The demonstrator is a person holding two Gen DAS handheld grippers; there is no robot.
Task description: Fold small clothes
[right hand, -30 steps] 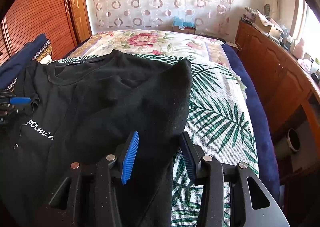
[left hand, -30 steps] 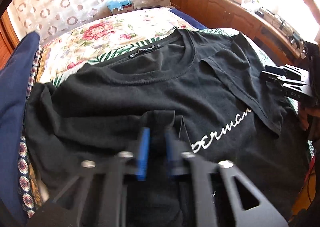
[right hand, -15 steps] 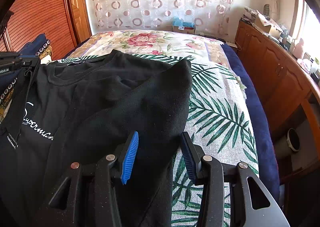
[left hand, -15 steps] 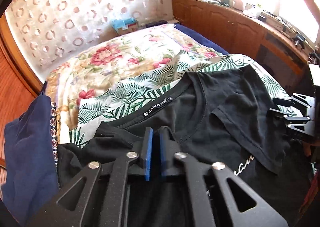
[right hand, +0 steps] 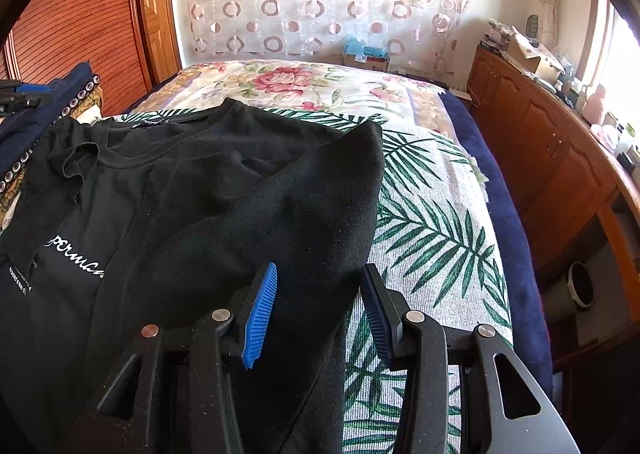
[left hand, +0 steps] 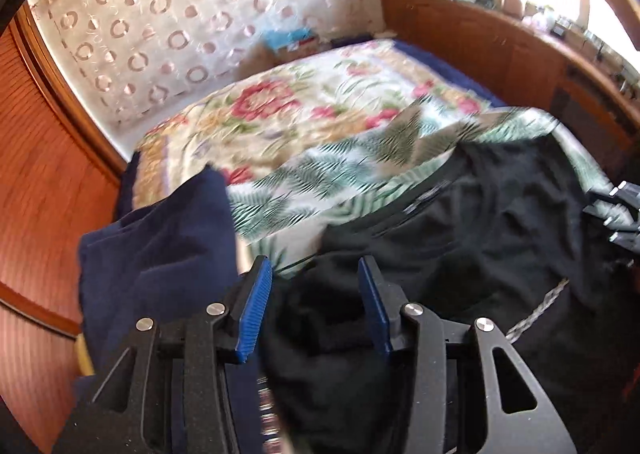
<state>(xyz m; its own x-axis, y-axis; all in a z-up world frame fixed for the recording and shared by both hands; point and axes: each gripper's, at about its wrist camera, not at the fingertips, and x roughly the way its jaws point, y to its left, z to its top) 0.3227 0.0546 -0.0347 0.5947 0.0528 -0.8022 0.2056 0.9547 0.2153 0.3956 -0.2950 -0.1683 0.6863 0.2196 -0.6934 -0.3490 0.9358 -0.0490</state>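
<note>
1. My left gripper (left hand: 316,304), black tongs with ribbed blue pads, is opening. A second ago its jaws were pinched together on a fold of cloth; now the pads stand apart and press on nothing, with loose black fabric lying below the gap.
2. That hand has also lifted and swung to the left, so its view is blurred and takes in more of the far bed.
3. My right gripper (right hand: 320,308) has not moved. Its jaws stand apart over the near right edge of the cloth, with no sign that they pinch it.
4. The black cotton T-shirt with white script lettering (right hand: 208,198) lies spread on the palm-leaf patterned towel (right hand: 432,214). Its right side is folded in over the chest. Its left sleeve now sits bunched near the collar, where I let it go.
5. A folded navy blue garment (left hand: 160,246) lies just left of the shirt, at the bed's edge.
6. My judgement: the left fold has been laid but looks rumpled. It may need smoothing before the shirt is folded from the bottom.
</note>
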